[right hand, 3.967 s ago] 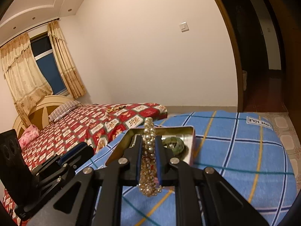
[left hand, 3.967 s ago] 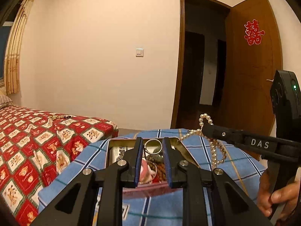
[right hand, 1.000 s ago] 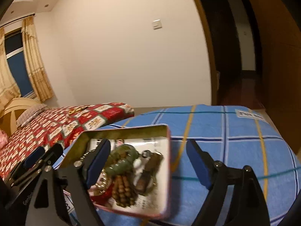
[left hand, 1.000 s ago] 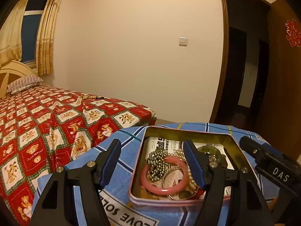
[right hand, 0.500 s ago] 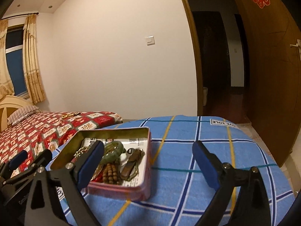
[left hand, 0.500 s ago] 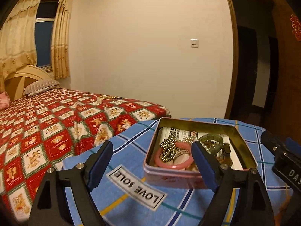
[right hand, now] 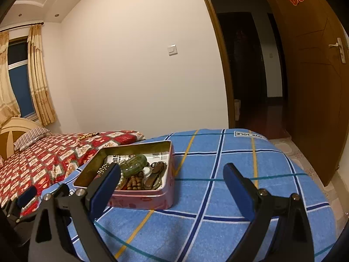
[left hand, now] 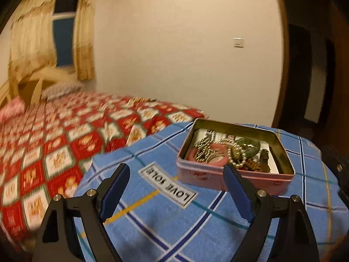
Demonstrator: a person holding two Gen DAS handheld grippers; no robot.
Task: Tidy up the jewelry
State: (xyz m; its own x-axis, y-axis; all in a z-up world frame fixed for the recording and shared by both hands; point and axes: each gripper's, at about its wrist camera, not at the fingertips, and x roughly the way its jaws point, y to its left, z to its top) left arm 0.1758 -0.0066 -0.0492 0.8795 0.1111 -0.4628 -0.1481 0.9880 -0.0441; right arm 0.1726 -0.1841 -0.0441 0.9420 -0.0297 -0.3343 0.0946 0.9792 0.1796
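Observation:
A pink tin box (left hand: 231, 178) with a gold inside sits on a blue plaid cloth (left hand: 174, 218). It holds a pink bangle (left hand: 192, 155), a pearl necklace (left hand: 234, 152), a green bangle (left hand: 250, 147) and brown beads (left hand: 253, 164). My left gripper (left hand: 176, 193) is open and empty, drawn back from the box. In the right wrist view the box (right hand: 144, 198) lies front left, with the green bangle (right hand: 134, 162) and brown beads (right hand: 135, 182) inside. My right gripper (right hand: 172, 188) is open and empty, just short of the box.
A bed with a red patterned cover (left hand: 65, 135) lies left of the blue cloth, with a beaded string (right hand: 87, 135) on it. An open wooden door (right hand: 316, 76) and a dark doorway (right hand: 250, 76) are at right. The left gripper (right hand: 24, 198) shows at lower left.
The right gripper let go of the pearl necklace, which now lies in the box. Both grippers opened wide and pulled back from the box; the left view swung further left.

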